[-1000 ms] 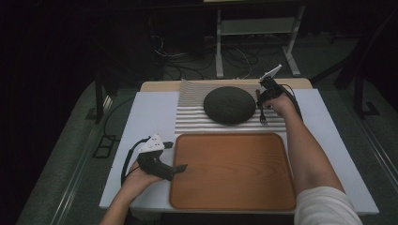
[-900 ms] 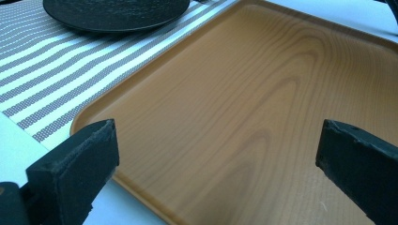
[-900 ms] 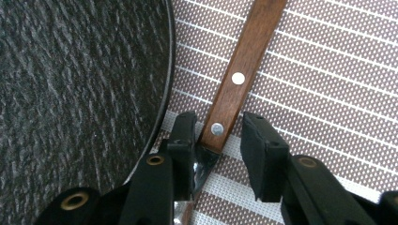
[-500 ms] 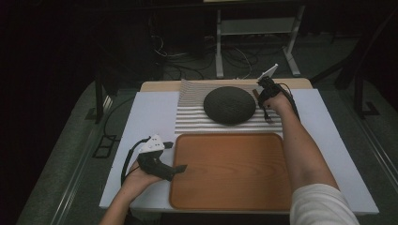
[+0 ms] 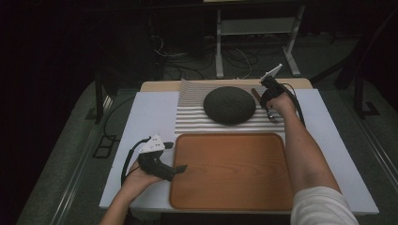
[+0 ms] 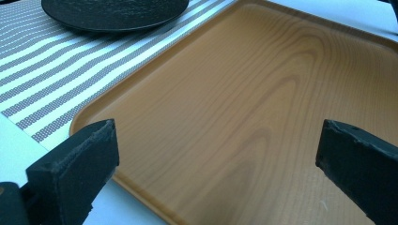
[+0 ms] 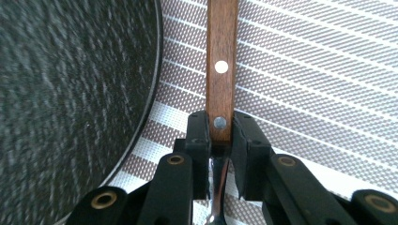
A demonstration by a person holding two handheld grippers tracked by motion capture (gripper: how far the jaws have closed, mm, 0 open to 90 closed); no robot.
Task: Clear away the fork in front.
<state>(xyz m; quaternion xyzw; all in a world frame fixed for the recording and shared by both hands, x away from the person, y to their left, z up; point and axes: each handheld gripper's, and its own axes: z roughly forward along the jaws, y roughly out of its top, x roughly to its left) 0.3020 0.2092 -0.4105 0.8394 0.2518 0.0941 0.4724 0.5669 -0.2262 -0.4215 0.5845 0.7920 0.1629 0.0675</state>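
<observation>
A wooden-handled utensil (image 7: 220, 61) with two rivets lies on the striped placemat (image 7: 305, 70), just right of the dark round plate (image 7: 70, 93). My right gripper (image 7: 219, 129) is shut on the handle's end, where a metal stem (image 7: 217, 187) begins. In the high view this gripper (image 5: 264, 93) sits at the plate's (image 5: 230, 105) right side, at the far end of the placemat (image 5: 197, 124). My left gripper (image 5: 180, 167) rests open at the left edge of the wooden tray (image 5: 232, 171). Its jaws stand wide apart over the tray (image 6: 244, 103), with nothing between them.
The tray lies in front of the placemat on a white table top (image 5: 150, 117). The plate (image 6: 112, 11) and the stripes (image 6: 70, 61) show beyond the tray's corner. Metal stand legs (image 5: 256, 33) and cables lie on the dark floor behind.
The right hand has shifted slightly toward the table's far edge beside the plate. The left gripper has stayed where it was, open.
</observation>
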